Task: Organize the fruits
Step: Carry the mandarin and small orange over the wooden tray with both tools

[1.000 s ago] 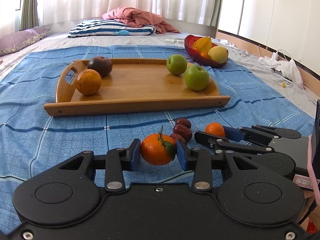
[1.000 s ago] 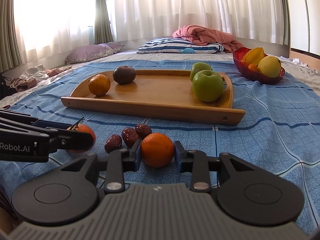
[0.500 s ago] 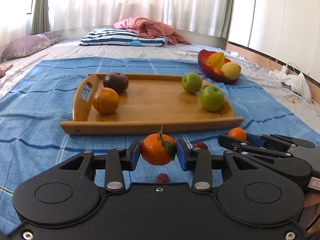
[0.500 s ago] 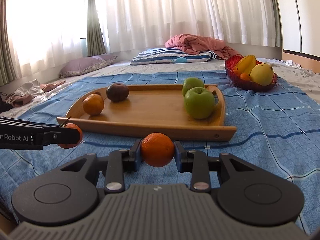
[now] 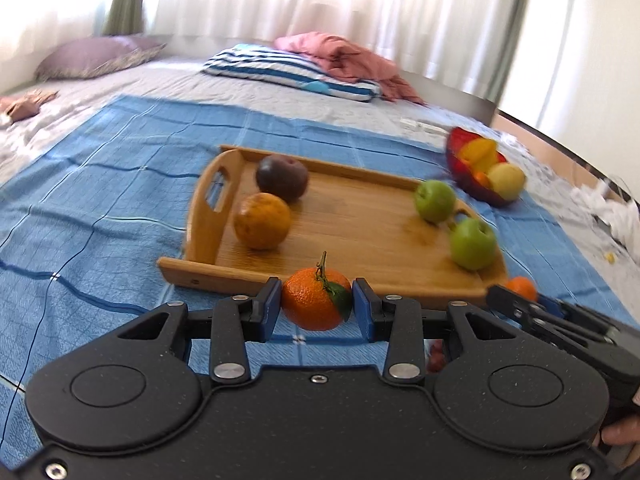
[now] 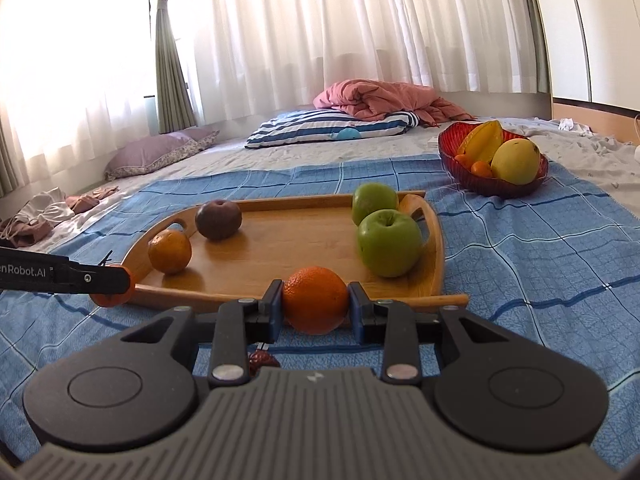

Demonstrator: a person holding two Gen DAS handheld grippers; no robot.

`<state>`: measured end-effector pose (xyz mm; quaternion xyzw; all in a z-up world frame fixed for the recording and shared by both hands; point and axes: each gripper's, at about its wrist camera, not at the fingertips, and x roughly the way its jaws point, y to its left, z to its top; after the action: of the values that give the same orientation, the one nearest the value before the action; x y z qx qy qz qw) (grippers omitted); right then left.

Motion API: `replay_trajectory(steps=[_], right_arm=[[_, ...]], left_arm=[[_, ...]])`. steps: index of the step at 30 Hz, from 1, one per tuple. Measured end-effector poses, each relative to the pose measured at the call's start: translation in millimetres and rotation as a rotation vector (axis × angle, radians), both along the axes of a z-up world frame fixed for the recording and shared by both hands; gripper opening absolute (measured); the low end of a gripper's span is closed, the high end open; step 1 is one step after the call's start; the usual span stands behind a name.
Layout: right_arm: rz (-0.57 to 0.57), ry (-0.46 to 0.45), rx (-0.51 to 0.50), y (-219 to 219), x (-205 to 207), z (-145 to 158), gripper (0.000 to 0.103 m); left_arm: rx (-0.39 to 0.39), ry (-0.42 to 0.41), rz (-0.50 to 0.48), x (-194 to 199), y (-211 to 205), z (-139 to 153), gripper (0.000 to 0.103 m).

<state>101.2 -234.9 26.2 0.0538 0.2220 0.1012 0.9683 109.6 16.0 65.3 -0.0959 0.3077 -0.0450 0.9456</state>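
The wooden tray (image 6: 304, 276) holds two green apples (image 6: 389, 242), an orange (image 6: 169, 251) and a dark fruit (image 6: 218, 219); its middle is free. The left gripper (image 5: 316, 309) grasps a tangerine (image 5: 314, 300), the right gripper (image 6: 315, 307) a second tangerine (image 6: 316, 300), both near the tray's front edge.

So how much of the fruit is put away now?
Four fruits already sit on the wooden tray. The left hand-held gripper holds a stemmed mandarin, the right hand-held gripper an orange. Both hang before the tray. Dark red dates remain on the blue cloth.
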Motion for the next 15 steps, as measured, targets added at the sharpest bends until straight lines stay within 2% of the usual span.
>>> replay_trajectory(steps=[6, 15], right_arm=[[-0.032, 0.031, 0.027, -2.4, 19.7, 3.3, 0.038], [-0.072, 0.090, 0.028, -4.3, 51.7, 1.6, 0.038]], left_arm=[[-0.019, 0.030, 0.049, 27.1, 12.7, -0.9, 0.037], [-0.006, 0.082, 0.105, 62.9, 17.0, -8.7, 0.037]])
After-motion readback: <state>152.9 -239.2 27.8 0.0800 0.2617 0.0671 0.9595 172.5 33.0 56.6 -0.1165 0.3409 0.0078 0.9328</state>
